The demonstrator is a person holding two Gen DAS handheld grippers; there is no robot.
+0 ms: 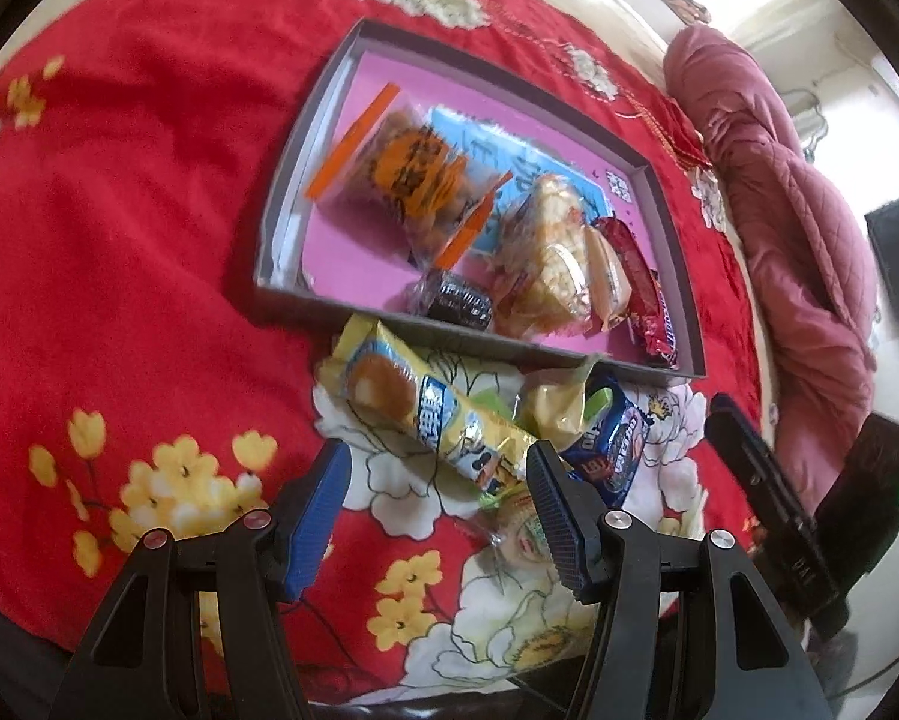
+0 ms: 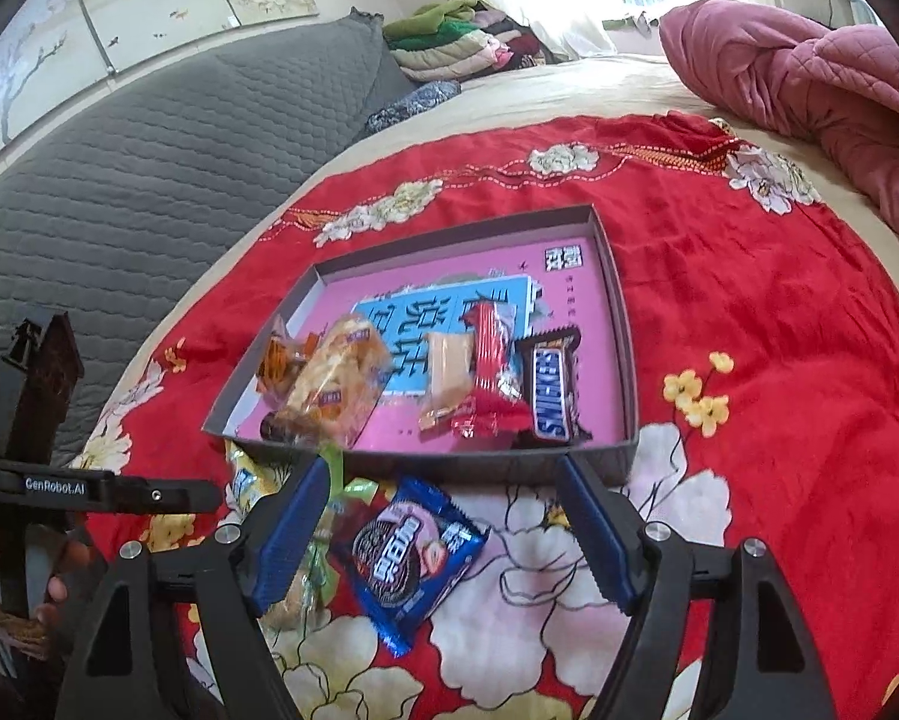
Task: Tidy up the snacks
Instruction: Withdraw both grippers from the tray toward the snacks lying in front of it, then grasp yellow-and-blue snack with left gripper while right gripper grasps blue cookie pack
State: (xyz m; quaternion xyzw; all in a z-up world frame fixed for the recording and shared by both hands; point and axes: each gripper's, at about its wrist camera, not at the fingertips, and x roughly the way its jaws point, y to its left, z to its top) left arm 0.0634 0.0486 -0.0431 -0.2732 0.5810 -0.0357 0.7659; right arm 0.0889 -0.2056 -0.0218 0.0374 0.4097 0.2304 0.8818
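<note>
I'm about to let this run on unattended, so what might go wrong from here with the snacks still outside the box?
1. The yellow cake pack lies slanted across the open left gripper; closing may catch only one end, so it could swing or slip.
2. The blue Oreo pack lies flat on soft cloth between the open fingers of the right gripper; these may pinch fabric too.
3. The two grippers sit close together and might collide.

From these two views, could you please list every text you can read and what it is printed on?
"SNICKERS": brown chocolate bar in the grey box.
"GenRobot.AI": black arm of the left gripper.
Chinese characters on the blue cookie pack, yellow cake wrapper and the box's blue panel: not legible to me.
</note>
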